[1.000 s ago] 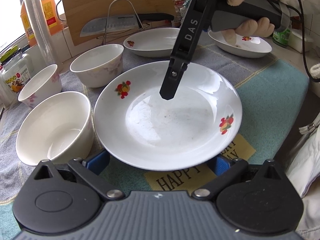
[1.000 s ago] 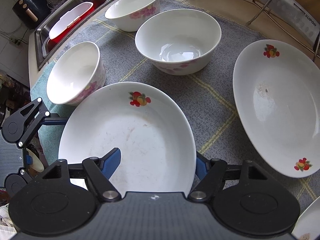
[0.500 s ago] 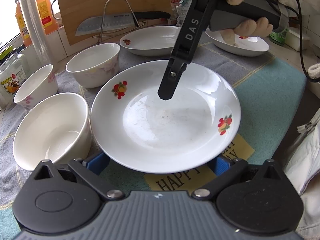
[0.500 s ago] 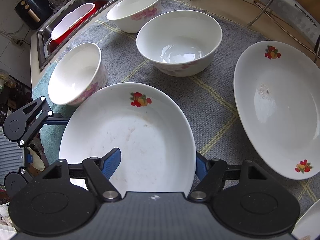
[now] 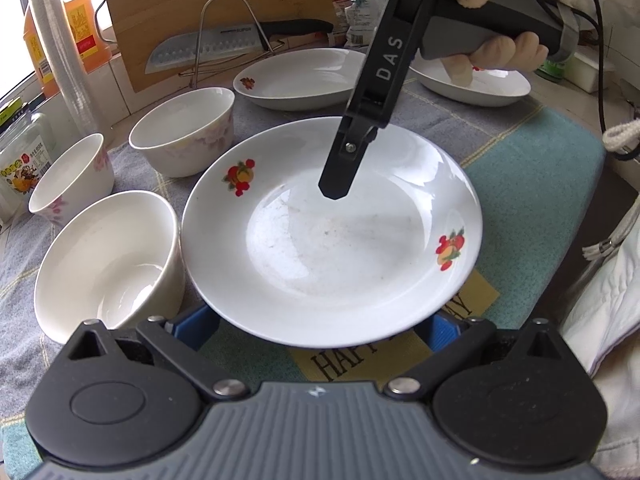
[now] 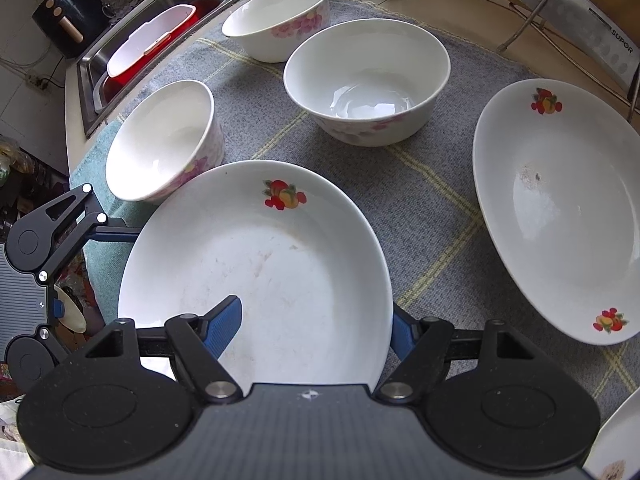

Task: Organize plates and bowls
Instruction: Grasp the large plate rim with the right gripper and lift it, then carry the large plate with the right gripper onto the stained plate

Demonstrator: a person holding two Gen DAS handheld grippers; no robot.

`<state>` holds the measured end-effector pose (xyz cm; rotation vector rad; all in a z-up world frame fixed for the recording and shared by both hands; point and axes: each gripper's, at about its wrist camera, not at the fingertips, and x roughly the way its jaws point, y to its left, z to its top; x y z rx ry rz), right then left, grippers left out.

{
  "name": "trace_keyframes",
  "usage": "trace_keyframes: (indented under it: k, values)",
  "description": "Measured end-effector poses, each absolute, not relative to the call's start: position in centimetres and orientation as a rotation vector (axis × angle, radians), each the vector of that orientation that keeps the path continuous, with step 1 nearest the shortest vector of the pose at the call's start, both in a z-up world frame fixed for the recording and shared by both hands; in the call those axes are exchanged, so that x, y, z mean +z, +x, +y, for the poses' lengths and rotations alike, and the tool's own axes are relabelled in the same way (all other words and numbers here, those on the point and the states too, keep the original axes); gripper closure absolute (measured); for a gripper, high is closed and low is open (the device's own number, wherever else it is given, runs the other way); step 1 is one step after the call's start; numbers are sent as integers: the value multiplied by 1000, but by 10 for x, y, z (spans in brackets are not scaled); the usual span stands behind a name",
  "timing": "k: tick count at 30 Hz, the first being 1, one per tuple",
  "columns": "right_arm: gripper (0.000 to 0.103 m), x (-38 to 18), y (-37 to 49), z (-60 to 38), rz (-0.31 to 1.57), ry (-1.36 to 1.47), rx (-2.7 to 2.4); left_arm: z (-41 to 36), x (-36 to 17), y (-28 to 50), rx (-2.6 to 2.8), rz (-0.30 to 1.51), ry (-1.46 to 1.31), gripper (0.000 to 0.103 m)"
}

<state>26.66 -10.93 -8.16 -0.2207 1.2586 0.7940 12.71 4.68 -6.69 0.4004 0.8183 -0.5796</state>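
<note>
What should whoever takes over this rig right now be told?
Left gripper: open, fingers at the near plate's edge.
Right gripper: open, straddling that plate's rim, one finger inside, not pinching.
Things: second plate, third plate, near bowl, middle bowl and far bowl all sit singly on the mat.
Done: nothing stacked.
Left: probably stack the plates, nest the bowls.

The plate (image 5: 332,236) is white with red-and-orange fruit motifs. The bowls (image 6: 366,84) are white with pink flowers outside. The cloth (image 6: 424,208) is grey with yellow check lines, its edge teal.
</note>
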Motion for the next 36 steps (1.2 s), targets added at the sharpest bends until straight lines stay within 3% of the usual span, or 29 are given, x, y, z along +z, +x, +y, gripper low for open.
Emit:
trace_keyframes:
  k: [36]
  values:
    - [23,-57,246,-215,1168,-91,599,-28,-41,162,-778,763,485,1]
